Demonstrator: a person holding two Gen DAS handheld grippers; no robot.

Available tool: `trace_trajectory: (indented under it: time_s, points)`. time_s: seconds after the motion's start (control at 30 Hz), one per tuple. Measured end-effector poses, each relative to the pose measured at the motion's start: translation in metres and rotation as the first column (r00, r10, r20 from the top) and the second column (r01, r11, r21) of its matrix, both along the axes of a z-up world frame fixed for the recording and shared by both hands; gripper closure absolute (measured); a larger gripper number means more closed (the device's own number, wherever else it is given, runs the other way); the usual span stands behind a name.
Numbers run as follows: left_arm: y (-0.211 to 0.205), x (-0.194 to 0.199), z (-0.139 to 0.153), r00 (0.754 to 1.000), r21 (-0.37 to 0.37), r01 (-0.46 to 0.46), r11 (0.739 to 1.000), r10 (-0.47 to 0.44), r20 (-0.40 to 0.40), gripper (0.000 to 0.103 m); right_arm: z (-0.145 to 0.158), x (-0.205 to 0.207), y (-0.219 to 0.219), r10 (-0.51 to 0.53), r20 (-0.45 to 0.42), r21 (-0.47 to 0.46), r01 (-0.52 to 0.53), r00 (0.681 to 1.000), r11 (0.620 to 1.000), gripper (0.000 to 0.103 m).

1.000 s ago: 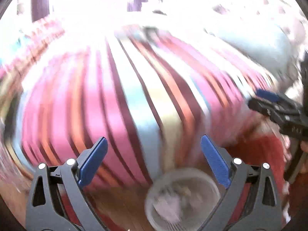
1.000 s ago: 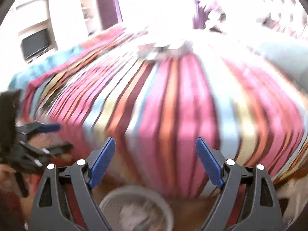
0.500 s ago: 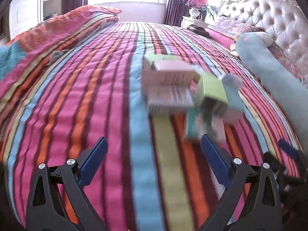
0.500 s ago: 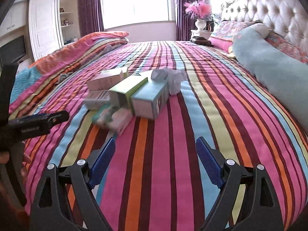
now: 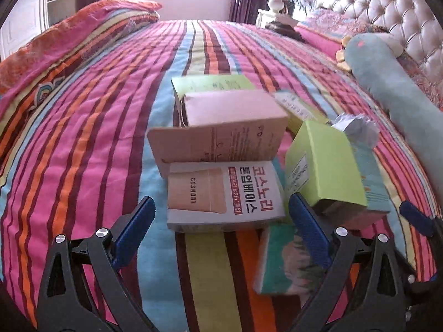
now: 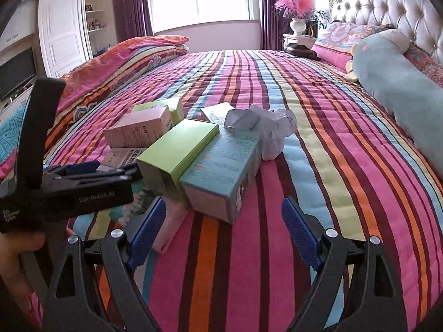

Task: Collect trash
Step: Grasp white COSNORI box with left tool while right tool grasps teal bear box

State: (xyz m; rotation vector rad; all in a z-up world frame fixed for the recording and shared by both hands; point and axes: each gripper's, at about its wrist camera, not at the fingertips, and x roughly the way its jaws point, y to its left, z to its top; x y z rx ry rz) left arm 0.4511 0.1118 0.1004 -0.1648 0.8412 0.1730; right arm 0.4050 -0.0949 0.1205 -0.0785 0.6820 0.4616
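On the striped bedspread (image 6: 318, 138) a pile of empty boxes (image 5: 224, 191) and crumpled paper (image 6: 272, 127) lies just ahead of the left gripper (image 5: 221, 231) and right gripper (image 6: 223, 232), both spread wide, holding nothing.

The left wrist view looks low along the striped bedspread (image 5: 83, 138) toward the window, close to the pile of boxes (image 5: 229, 127); the right wrist view sits just to its right, a little farther back, facing the same way with the left gripper (image 6: 110, 170) at its left edge; both share the boxes (image 6: 177, 149), the crumpled paper (image 6: 265, 127), the blue bolster (image 6: 401, 83) and the headboard (image 6: 387, 2).
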Motion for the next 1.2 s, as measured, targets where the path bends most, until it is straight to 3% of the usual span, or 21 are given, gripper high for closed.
trace_trajectory:
  time_s: [0.37, 0.5, 0.67, 0.77, 0.87, 0.93, 1.1, 1.2]
  points:
    - [0.027, 0.017, -0.015, 0.996, 0.051, -0.075, 0.996, 0.077, -0.053, 0.009, -0.005, 0.021, 0.022, -0.034, -0.038, 0.002, 0.034, 0.999, 0.999, 0.022]
    - [0.039, 0.017, -0.019, 0.995, 0.022, -0.076, 0.997, 0.077, -0.058, 0.009, -0.014, 0.024, 0.031, -0.066, -0.027, -0.060, 0.064, 0.997, 0.996, 0.022]
    - [0.038, 0.021, -0.019, 0.996, 0.043, -0.060, 0.997, 0.063, -0.066, 0.009, -0.015, 0.028, 0.009, -0.097, -0.051, -0.001, 0.097, 0.994, 0.995, 0.022]
    - [0.036, 0.022, -0.020, 0.995, 0.056, -0.058, 0.997, 0.062, -0.073, 0.009, -0.014, 0.032, 0.002, -0.125, -0.032, -0.029, 0.124, 0.992, 0.992, 0.022]
    - [0.035, 0.022, -0.020, 0.996, 0.060, -0.056, 0.997, 0.060, -0.072, 0.009, -0.014, 0.029, 0.002, -0.052, -0.055, -0.023, 0.050, 0.997, 0.998, 0.022]
    - [0.036, 0.021, -0.020, 0.996, 0.050, -0.054, 0.997, 0.058, -0.069, 0.009, -0.013, 0.021, -0.002, -0.059, -0.019, -0.038, 0.058, 0.998, 0.998, 0.022]
    - [0.037, 0.021, -0.020, 0.996, 0.054, -0.054, 0.997, 0.058, -0.070, 0.009, -0.004, 0.026, -0.025, -0.116, -0.038, 0.112, 0.119, 0.993, 0.987, 0.022]
    - [0.036, 0.022, -0.021, 0.996, 0.060, -0.054, 0.997, 0.058, -0.073, 0.009, 0.001, 0.044, -0.024, -0.155, -0.052, 0.147, 0.161, 0.987, 0.976, 0.022]
